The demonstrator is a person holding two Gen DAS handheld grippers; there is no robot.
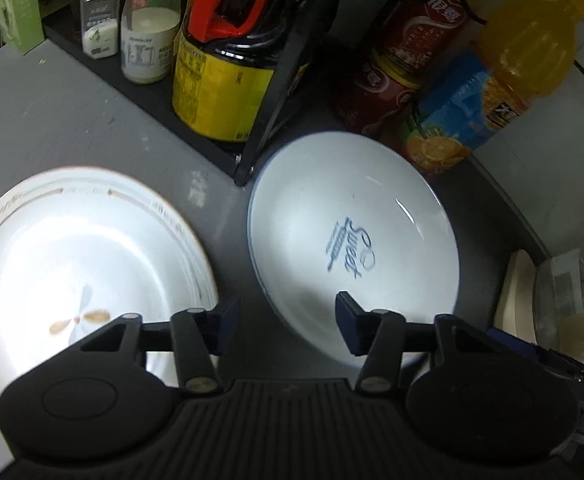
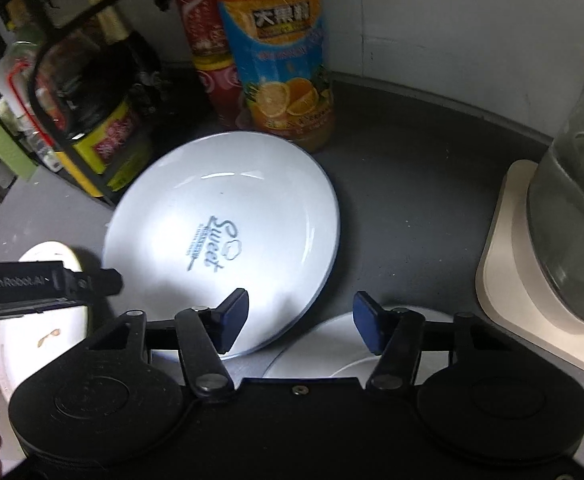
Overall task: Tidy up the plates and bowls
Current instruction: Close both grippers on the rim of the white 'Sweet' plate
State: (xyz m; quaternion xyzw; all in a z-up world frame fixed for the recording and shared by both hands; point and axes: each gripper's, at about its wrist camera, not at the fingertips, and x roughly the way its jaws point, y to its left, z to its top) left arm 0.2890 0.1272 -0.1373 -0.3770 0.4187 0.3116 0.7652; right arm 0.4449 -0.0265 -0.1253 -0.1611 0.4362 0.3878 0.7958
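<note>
A white plate with a blue rim and blue "Sweet" lettering [image 1: 352,236] lies on the grey counter; it also shows in the right wrist view [image 2: 228,232]. A white plate with a brown rim line and a leaf motif [image 1: 80,264] lies to its left and shows partly in the right wrist view [image 2: 36,332]. A third pale plate [image 2: 332,352] lies under my right gripper. My left gripper [image 1: 288,320] is open, over the gap between the two plates. My right gripper [image 2: 300,320] is open over the near rim of the blue-rimmed plate. The left gripper [image 2: 52,284] shows at left in the right wrist view.
A black rack [image 1: 268,112] with jars and sauce bottles stands behind the plates. An orange juice bottle [image 2: 284,64] and red cans [image 2: 208,52] stand behind the blue-rimmed plate. A glass jug on a cream base [image 2: 564,240] is at the right.
</note>
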